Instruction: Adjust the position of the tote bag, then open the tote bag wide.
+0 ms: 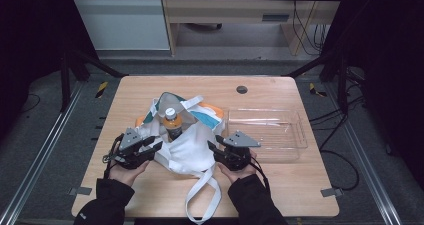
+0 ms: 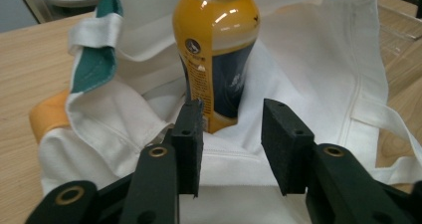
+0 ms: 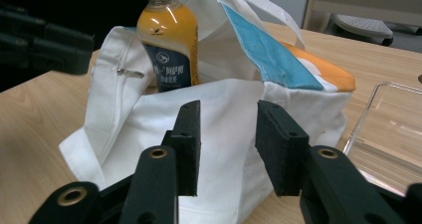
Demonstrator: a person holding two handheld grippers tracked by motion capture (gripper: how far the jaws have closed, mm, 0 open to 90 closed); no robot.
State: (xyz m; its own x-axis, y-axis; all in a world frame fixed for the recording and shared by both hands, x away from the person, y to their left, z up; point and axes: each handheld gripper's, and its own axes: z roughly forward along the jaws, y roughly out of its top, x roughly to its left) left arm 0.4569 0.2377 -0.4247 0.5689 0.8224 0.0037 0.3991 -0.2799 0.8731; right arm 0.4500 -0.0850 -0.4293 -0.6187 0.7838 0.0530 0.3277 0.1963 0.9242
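Note:
A white cloth tote bag (image 1: 192, 152) with teal and orange patches lies open in the middle of the wooden table (image 1: 290, 185). A bottle of orange drink (image 1: 172, 122) with a white cap stands upright inside it. My left gripper (image 1: 156, 144) is at the bag's left edge, open, its jaws apart just short of the bottle (image 2: 219, 50) with only the bag's cloth (image 2: 308, 59) beyond them. My right gripper (image 1: 214, 146) is at the bag's right front, open, facing the bag's white side (image 3: 224, 114) with nothing between its jaws. The bottle (image 3: 166, 45) rises behind that side.
A clear plastic tray (image 1: 295, 135) lies to the right of the bag, close to my right gripper; its wall (image 3: 363, 119) shows in the right gripper view. The bag's long strap (image 1: 200, 195) trails toward the table's front edge. A cable hole (image 1: 242, 89) is at the far side.

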